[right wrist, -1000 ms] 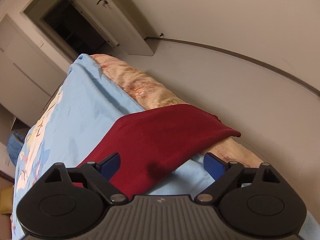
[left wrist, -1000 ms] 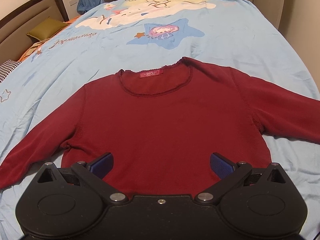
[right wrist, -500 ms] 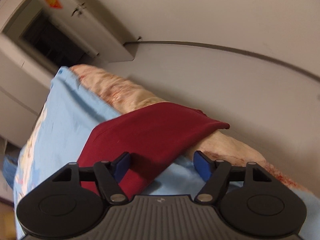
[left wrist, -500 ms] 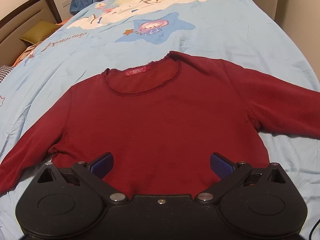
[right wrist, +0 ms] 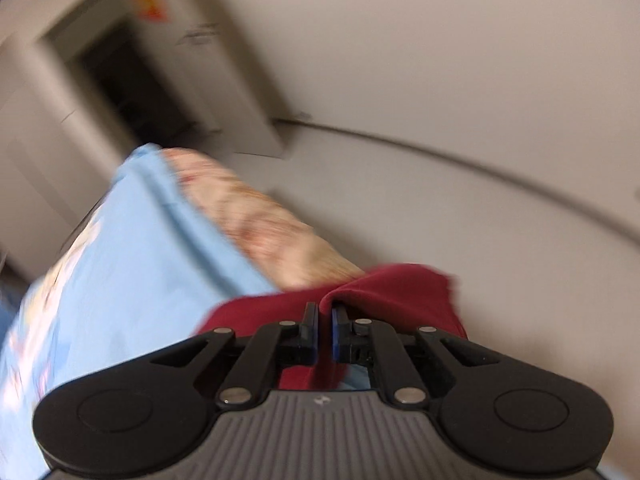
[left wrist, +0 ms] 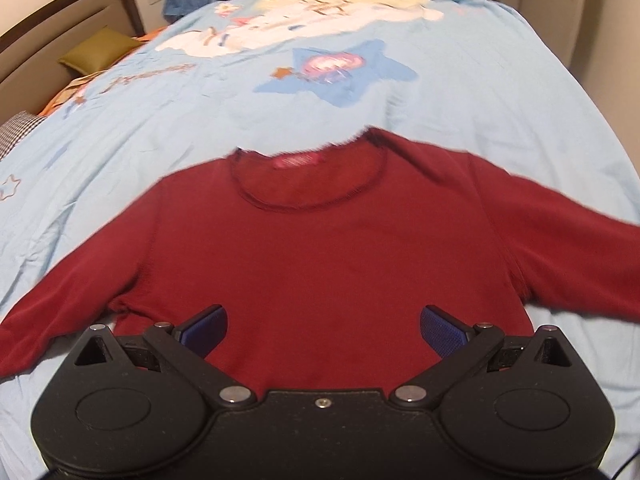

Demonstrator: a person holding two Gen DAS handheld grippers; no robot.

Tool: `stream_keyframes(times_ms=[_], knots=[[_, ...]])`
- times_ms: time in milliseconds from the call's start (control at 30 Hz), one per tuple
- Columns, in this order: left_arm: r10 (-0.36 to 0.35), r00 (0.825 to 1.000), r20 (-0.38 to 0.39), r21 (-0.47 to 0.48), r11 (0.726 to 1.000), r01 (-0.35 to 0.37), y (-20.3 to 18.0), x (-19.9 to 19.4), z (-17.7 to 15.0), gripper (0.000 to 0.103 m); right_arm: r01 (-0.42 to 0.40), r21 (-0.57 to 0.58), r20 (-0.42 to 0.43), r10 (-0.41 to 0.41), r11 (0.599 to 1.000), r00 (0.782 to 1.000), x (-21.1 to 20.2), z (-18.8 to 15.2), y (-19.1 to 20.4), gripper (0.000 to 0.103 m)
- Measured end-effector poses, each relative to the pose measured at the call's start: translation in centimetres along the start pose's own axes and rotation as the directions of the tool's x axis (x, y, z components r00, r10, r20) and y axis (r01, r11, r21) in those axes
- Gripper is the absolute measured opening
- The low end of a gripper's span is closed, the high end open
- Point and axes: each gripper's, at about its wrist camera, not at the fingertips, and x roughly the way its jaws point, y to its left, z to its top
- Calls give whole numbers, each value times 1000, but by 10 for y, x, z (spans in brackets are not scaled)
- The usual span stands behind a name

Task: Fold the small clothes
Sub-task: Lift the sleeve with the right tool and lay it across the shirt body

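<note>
While we pinched the sleeve end (right wrist: pixel 384 292) in the right gripper (right wrist: pixel 325 330), it risked slipping.
Our jaws had just closed on thin fabric; the left gripper (left wrist: pixel 323 330) hung spread above the sweater (left wrist: pixel 320 264).

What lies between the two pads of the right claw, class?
A pinched fold of the dark red sweater's sleeve sits between the pads of the right claw, which has just been closing on it. The right wrist view shows this.

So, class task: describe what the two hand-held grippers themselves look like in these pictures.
Both are matte black with round discs at either side, silver pivot pins and linkage arms ending in blue ribbed fingers. The left gripper has a smooth black centre plate with one screw; the right gripper has a grey ridged centre bearing a small logo.
</note>
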Motion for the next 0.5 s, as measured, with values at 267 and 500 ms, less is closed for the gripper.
stream_keyframes(times_ms=[267, 500], knots=[[70, 997, 38, -127, 990, -65, 47, -14, 18, 102, -184, -498, 90, 261, 847, 961, -37, -10, 131, 7], [124, 989, 85, -320, 943, -91, 104, -24, 15, 102, -397, -770, -96, 524, 499, 846, -85, -93, 237, 6]])
